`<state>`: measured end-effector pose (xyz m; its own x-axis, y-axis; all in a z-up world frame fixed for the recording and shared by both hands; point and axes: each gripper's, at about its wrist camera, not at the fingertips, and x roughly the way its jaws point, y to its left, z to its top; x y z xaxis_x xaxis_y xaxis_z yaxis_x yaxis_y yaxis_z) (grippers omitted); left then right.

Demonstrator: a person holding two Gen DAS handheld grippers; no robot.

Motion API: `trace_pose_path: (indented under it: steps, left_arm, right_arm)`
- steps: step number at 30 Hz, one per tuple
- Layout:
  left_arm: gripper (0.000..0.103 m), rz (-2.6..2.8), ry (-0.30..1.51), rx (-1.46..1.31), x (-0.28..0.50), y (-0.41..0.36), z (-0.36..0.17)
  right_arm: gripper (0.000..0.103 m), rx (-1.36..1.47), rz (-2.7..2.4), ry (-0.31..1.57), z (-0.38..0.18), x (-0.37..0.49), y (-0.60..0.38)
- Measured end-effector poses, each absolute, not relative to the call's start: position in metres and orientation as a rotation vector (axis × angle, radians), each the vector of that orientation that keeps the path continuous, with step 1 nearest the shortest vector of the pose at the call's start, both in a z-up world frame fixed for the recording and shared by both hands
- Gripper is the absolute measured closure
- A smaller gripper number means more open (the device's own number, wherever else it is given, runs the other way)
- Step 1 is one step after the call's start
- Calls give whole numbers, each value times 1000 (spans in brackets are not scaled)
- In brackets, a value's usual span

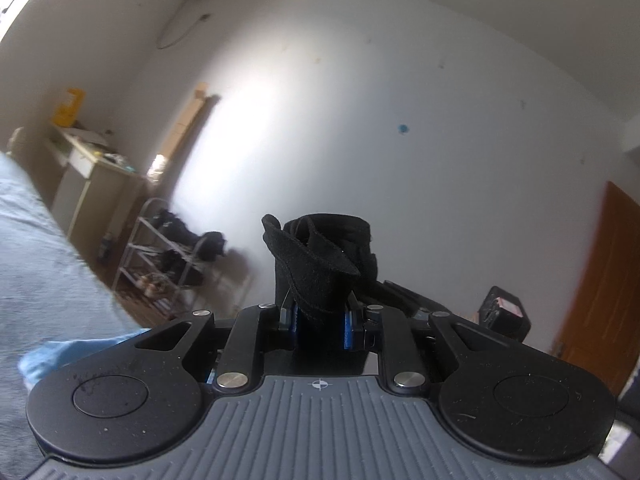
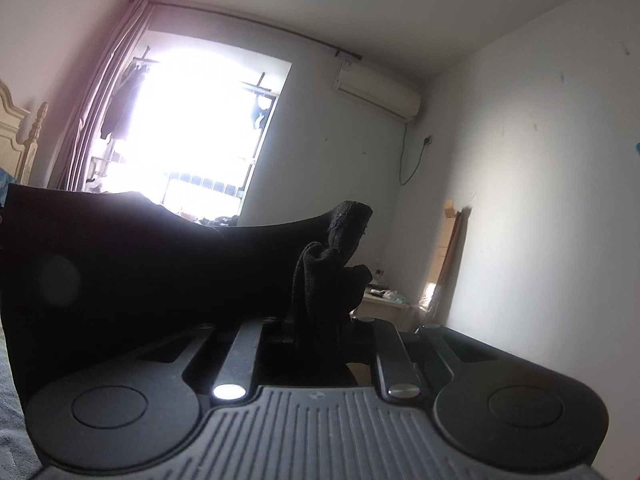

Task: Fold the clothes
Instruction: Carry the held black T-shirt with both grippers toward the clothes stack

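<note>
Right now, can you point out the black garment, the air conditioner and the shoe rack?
black garment [image 1: 316,268]: left wrist view, on the bunched cloth above the closed jaws.
air conditioner [image 2: 378,90]: right wrist view, on its white front panel.
shoe rack [image 1: 164,264]: left wrist view, on the middle shelf.

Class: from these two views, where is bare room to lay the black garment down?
Only the grey bed cover, left of the left hand-held gripper, shows bare. The shoe rack and desk are crowded. Both the left and the right hand-held gripper hold the black garment aloft.
</note>
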<state>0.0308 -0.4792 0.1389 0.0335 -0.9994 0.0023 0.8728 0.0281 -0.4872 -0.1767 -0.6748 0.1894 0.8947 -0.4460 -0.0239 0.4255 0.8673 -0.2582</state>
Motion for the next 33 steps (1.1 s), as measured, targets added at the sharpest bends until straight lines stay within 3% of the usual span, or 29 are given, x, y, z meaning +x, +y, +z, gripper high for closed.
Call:
trace_pose_path:
  steps: [15, 29, 31, 33]
  left_arm:
    - [85, -1284, 586, -448, 124, -496, 70]
    - [85, -1153, 693, -414, 165, -496, 10]
    - [84, -1137, 724, -419, 170, -495, 1]
    - [79, -1121, 749, -427, 173, -493, -5]
  right_arm:
    - [87, -259, -382, 381, 134, -39, -691]
    - [87, -249, -365, 567, 69, 9, -700]
    - [85, -233, -368, 590, 65, 16, -706]
    - [70, -197, -380, 608, 65, 21, -715]
